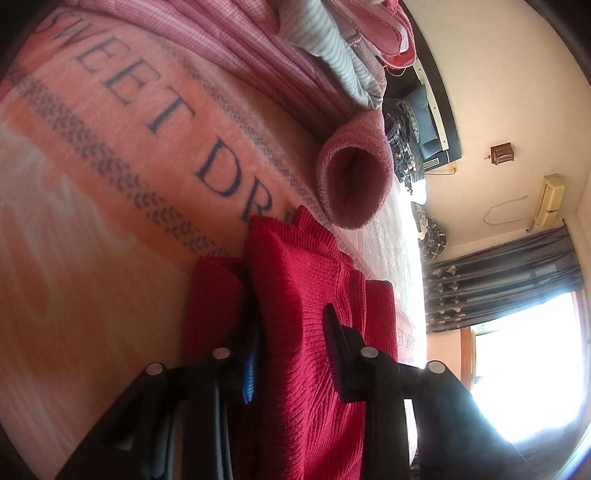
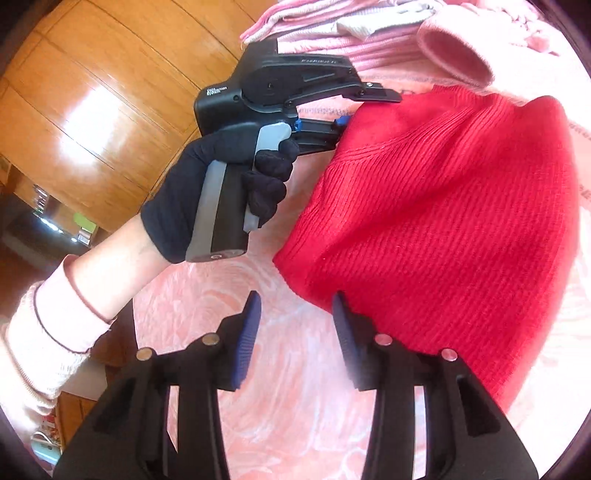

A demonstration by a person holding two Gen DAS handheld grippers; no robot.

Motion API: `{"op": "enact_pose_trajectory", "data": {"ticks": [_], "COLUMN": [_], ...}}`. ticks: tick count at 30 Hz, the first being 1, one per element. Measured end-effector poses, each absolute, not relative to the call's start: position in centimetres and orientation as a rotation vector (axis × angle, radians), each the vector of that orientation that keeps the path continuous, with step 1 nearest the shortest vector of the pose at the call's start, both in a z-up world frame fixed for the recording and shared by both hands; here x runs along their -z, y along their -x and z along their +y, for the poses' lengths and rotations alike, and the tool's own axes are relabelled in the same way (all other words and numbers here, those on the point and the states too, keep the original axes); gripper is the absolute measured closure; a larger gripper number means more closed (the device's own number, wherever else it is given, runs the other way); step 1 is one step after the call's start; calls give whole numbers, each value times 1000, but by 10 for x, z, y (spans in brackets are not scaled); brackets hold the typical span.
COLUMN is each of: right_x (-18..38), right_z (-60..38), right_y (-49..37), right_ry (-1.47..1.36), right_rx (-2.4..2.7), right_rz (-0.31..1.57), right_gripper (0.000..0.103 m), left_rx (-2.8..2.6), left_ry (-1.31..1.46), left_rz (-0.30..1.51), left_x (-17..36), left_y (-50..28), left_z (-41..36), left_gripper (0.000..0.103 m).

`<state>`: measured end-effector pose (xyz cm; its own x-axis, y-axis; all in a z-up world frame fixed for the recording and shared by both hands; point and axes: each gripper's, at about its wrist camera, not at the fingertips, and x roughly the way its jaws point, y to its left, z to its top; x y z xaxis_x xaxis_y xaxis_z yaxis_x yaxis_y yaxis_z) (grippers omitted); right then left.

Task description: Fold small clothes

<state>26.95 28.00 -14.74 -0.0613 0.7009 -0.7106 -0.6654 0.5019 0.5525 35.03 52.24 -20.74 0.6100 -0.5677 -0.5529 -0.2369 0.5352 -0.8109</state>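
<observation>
A red sweater [image 2: 443, 221] is spread on a pink blanket [image 2: 295, 406]. Its far-left edge is clamped in the left gripper [image 1: 291, 332], apparently bunched between the fingers. The right gripper [image 2: 295, 332] is held apart, empty, just beside the sweater's near edge.

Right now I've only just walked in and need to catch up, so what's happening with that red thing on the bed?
A person with handheld tongs in each hand is folding a red ribbed knit sweater on a pink printed blanket. The left tongs, held in a black-gloved hand, are clamped on the sweater's edge. The right tongs sit open at its lower edge, gripping nothing. A pile of pink clothes lies behind.
</observation>
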Motion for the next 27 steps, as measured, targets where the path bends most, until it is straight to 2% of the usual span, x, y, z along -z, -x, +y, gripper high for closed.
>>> {"op": "enact_pose_trajectory", "data": {"ticks": [3, 5, 6, 10, 14, 18, 21, 23, 27], "right_x": [140, 139, 141, 149, 154, 155, 152, 153, 166], "right_z": [249, 230, 223, 205, 196, 192, 183, 174, 164], "right_y": [-273, -273, -275, -284, -289, -288, -289, -292, -299], "right_ry": [-59, -76, -86, -129, -129, -128, -136, -154, -190], "right_rx": [-1057, -1023, -1009, -972, -949, -935, -910, -881, -834], "right_rz": [1159, 1154, 1157, 1167, 1175, 1180, 1177, 1180, 1224], "right_gripper": [61, 61, 61, 61, 62, 62, 61, 52, 49], "left_rx": [212, 192, 193, 155, 69, 108, 125, 129, 155], "left_ry": [999, 964, 952, 888, 903, 922, 927, 899, 823], "left_rz": [955, 961, 952, 888, 932, 939, 957, 970, 965], "left_x": [210, 209, 207, 192, 212, 208, 194, 183, 161], "left_y": [-358, -358, -357, -342, -337, -338, -325, -307, -255], "left_z": [519, 514, 512, 513, 529, 527, 527, 525, 510], "left_gripper": [68, 80, 89, 91, 91, 89, 79, 74, 67]}}
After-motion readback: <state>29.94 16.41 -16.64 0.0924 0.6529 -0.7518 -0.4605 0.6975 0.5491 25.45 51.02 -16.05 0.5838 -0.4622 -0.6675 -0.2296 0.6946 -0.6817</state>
